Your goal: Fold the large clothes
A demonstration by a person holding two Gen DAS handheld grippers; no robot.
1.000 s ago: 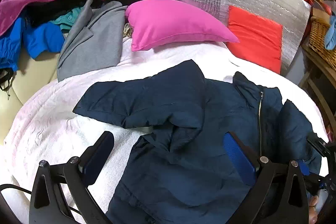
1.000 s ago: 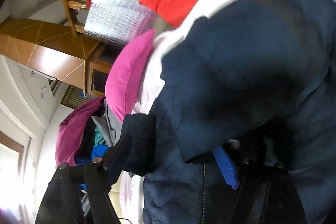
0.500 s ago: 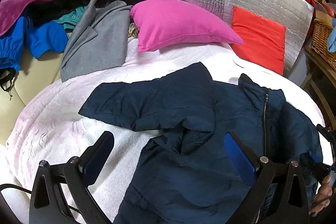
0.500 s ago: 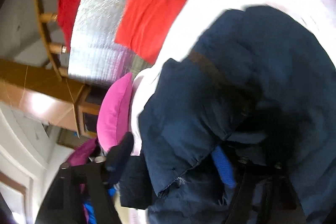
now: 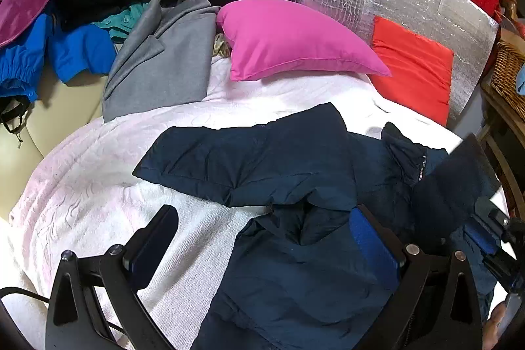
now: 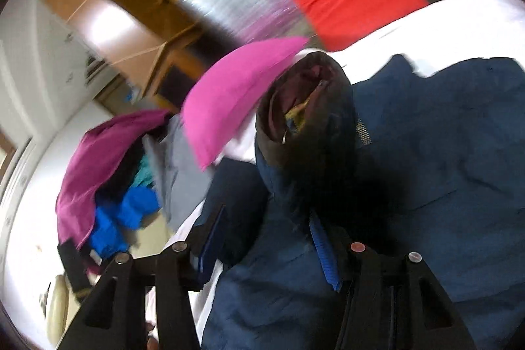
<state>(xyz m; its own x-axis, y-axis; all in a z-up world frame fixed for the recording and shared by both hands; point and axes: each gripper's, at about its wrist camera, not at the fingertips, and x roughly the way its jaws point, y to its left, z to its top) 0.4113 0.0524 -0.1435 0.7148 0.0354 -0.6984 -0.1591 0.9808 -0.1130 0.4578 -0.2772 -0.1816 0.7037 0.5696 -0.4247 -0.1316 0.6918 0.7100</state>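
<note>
Left wrist view: navy jacket lies rumpled on the white bedspread, one sleeve stretched out; left gripper spread wide above it; right gripper open around a fold.

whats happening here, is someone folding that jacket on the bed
Yes. A person with a gripper in each hand is folding a navy jacket spread on the white bed cover. The right gripper is among the jacket's folds with its collar raised before it, though an actual grip cannot be confirmed. The left gripper hovers open over the jacket, holding nothing. One sleeve lies folded across the chest.
</note>
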